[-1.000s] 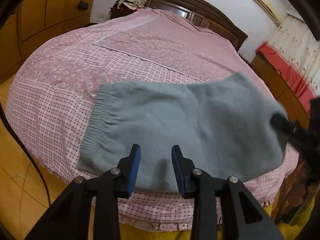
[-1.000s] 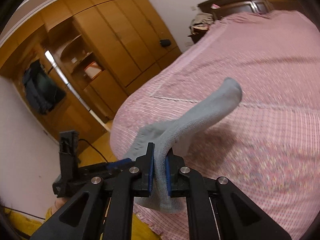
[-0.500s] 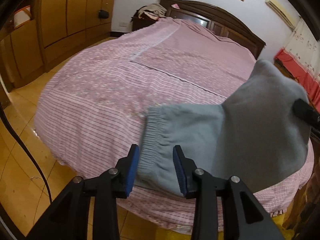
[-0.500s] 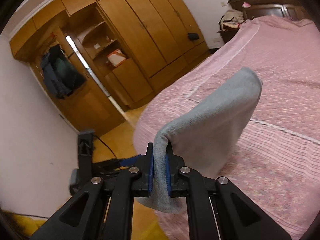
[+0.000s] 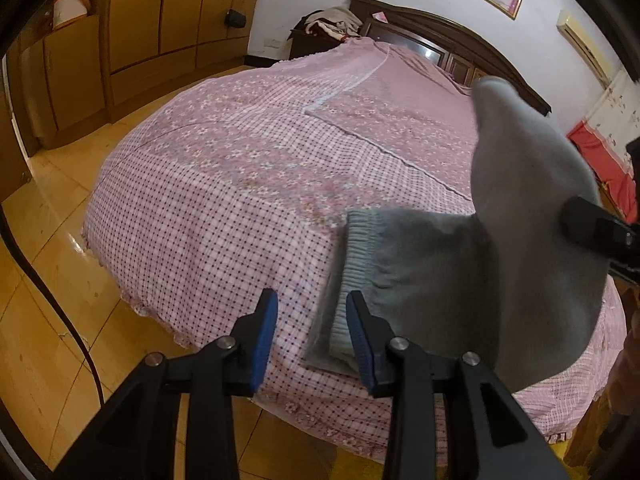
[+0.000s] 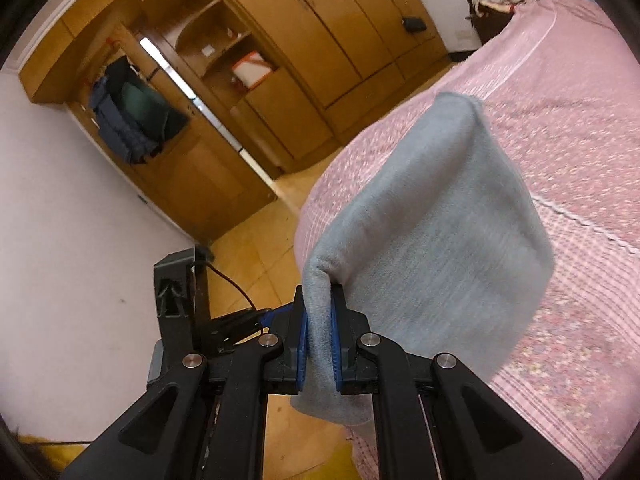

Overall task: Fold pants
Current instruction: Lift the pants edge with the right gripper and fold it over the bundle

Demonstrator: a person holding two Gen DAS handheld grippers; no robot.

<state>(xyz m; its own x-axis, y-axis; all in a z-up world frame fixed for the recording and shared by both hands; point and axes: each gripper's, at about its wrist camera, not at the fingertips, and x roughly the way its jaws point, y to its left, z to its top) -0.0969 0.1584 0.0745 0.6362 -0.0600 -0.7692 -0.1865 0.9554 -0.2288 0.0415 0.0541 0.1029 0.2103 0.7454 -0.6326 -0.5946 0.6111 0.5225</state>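
— Two hand-held grippers, one pair of pants (image 5: 432,264). Where do the pants lie?

— Near the foot edge of the bed (image 5: 240,184), on the pink checked cover. The ribbed waistband rests flat there, while the other end is lifted off the cover and arches up over the rest.

— Who lifts it?

— The right hand-held gripper (image 6: 319,344). Its blue pads are clenched on a fold of the grey-blue cloth, which stands up from the jaws and drapes away toward the bed (the left view shows only a black bit of this tool, at the right edge).

— And the left hand-held gripper (image 5: 312,336)?

— Released. Its jaws stand apart with nothing pinched. It hangs over the bed's edge just beside the waistband; the right-hand pad sits in front of the waistband's near corner, and I cannot tell whether it touches.

— Anything else?

— Wooden wardrobes (image 6: 280,80) along the wall, and a dark headboard (image 5: 460,40) at the far end.
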